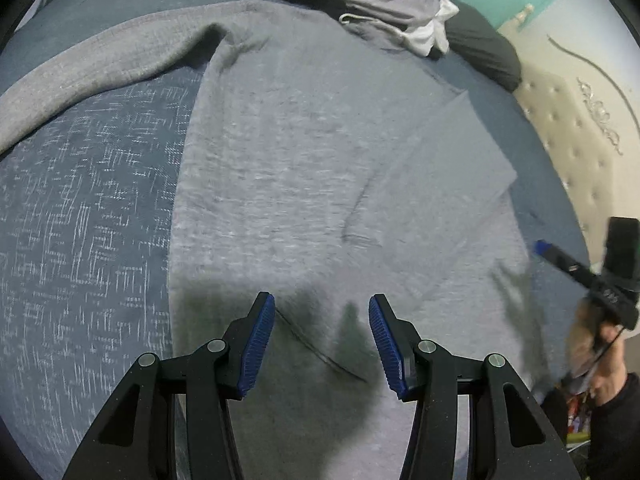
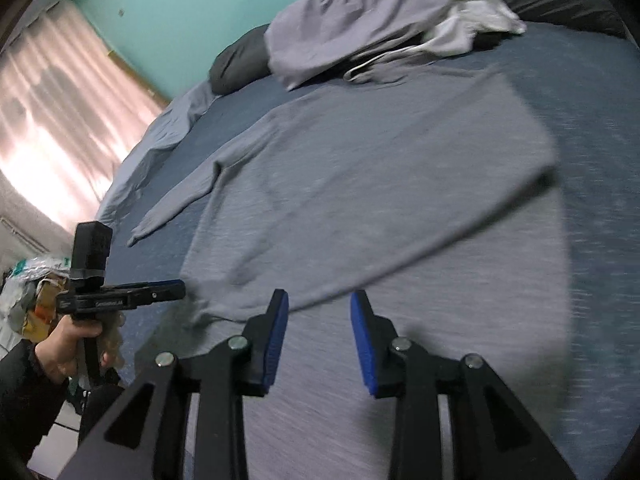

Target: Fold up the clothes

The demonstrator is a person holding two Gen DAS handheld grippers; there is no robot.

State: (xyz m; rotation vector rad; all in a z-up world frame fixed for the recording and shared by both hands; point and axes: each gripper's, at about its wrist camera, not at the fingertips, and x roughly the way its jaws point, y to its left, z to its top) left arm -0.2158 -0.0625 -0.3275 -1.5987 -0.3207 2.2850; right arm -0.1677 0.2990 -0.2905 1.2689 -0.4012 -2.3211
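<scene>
Lying flat mid-frame on the blue bed (image 1: 88, 208): grey sweatshirt (image 1: 304, 168), one sleeve folded across. Left gripper (image 1: 322, 344) and right gripper (image 2: 319, 344) over its lower edge, fingers apart, holding nothing. Crumpled clothes (image 2: 360, 20) at top.

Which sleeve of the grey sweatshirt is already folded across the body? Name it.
The right-hand sleeve of the grey sweatshirt, in the left wrist view. It lies flat across the body; the other sleeve stretches out onto the blue bedspread.

Left gripper (image 1: 322, 308) angled down, jaws apart, right gripper (image 2: 319, 306) open (empty)
</scene>
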